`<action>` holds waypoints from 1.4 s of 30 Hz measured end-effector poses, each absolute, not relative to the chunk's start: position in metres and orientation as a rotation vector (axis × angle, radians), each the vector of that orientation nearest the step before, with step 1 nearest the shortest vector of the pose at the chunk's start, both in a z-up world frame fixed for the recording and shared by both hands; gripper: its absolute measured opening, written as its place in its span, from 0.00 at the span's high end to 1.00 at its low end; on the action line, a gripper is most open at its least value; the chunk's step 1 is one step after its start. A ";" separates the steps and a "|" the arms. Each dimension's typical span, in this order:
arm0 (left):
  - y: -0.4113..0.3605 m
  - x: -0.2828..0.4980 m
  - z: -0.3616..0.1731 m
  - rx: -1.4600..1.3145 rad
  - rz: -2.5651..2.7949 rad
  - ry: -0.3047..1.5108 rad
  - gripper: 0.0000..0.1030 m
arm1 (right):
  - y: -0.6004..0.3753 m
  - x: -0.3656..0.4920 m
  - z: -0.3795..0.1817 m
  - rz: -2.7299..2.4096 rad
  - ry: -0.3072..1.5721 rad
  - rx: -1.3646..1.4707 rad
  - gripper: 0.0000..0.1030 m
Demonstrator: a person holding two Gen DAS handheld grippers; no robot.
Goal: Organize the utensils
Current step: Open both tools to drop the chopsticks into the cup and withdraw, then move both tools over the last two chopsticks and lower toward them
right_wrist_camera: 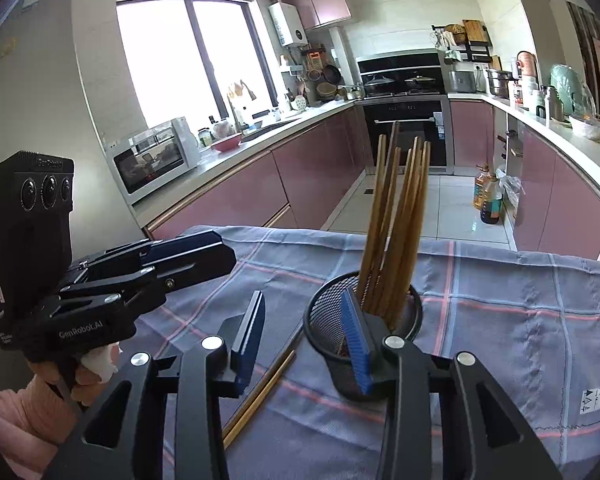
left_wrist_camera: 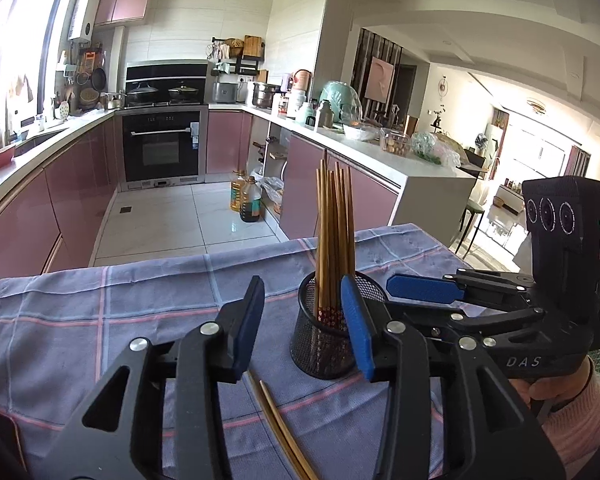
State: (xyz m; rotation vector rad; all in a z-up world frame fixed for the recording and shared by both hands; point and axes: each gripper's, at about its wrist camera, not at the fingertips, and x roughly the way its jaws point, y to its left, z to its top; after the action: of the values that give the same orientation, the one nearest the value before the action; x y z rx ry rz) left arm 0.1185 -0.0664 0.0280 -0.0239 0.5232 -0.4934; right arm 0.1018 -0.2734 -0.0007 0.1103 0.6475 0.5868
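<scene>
A black mesh holder [left_wrist_camera: 325,332] stands on a blue checked cloth [left_wrist_camera: 100,320] and holds several wooden chopsticks [left_wrist_camera: 334,224] upright. It also shows in the right wrist view [right_wrist_camera: 364,328] with the chopsticks [right_wrist_camera: 396,224]. Two loose chopsticks [left_wrist_camera: 284,432] lie on the cloth in front of the holder, also in the right wrist view [right_wrist_camera: 260,392]. My left gripper [left_wrist_camera: 304,328] is open and empty, just left of the holder. My right gripper [right_wrist_camera: 304,340] is open and empty, its right finger at the holder's rim.
The cloth [right_wrist_camera: 520,320] covers the table. Beyond its far edge are a tiled floor with oil bottles [left_wrist_camera: 246,198], pink kitchen cabinets, an oven [left_wrist_camera: 162,144] and a microwave [right_wrist_camera: 152,160] on the left counter.
</scene>
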 end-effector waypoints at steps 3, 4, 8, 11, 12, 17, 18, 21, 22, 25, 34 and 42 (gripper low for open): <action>-0.051 0.106 0.017 -0.035 -0.466 0.538 0.55 | -0.264 0.093 -0.012 0.608 0.678 0.097 0.58; -0.046 0.103 0.011 -0.034 -0.453 0.551 0.55 | -0.261 0.091 -0.018 0.613 0.692 0.092 0.58; -0.029 0.092 -0.017 -0.041 -0.416 0.625 0.54 | -0.249 0.088 -0.039 0.631 0.758 0.078 0.56; -0.017 0.088 -0.036 -0.052 -0.386 0.667 0.54 | -0.239 0.084 -0.055 0.639 0.804 0.064 0.56; -0.017 0.088 -0.042 -0.056 -0.376 0.679 0.54 | -0.236 0.083 -0.060 0.640 0.819 0.058 0.55; -0.010 0.085 -0.062 -0.068 -0.358 0.720 0.54 | -0.222 0.075 -0.077 0.639 0.867 0.024 0.54; -0.009 0.084 -0.064 -0.068 -0.358 0.726 0.54 | -0.219 0.073 -0.080 0.640 0.875 0.020 0.54; -0.009 0.084 -0.069 -0.082 -0.360 0.744 0.54 | -0.210 0.068 -0.088 0.639 0.895 -0.002 0.54; -0.009 0.083 -0.070 -0.082 -0.361 0.750 0.54 | -0.207 0.066 -0.090 0.640 0.901 -0.010 0.54; -0.011 0.082 -0.074 -0.079 -0.360 0.766 0.54 | -0.200 0.060 -0.095 0.634 0.908 -0.037 0.54; -0.011 0.082 -0.085 -0.084 -0.365 0.796 0.54 | -0.195 0.051 -0.101 0.591 0.906 -0.090 0.54; -0.011 0.082 -0.091 -0.084 -0.368 0.811 0.54 | -0.197 0.048 -0.101 0.583 0.907 -0.107 0.54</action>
State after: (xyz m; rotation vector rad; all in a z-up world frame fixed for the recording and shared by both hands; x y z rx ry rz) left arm 0.0821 -0.0109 -0.0910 -0.0844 0.8106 -0.3678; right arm 0.0484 -0.1969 -0.1014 -0.1069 0.9074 0.5830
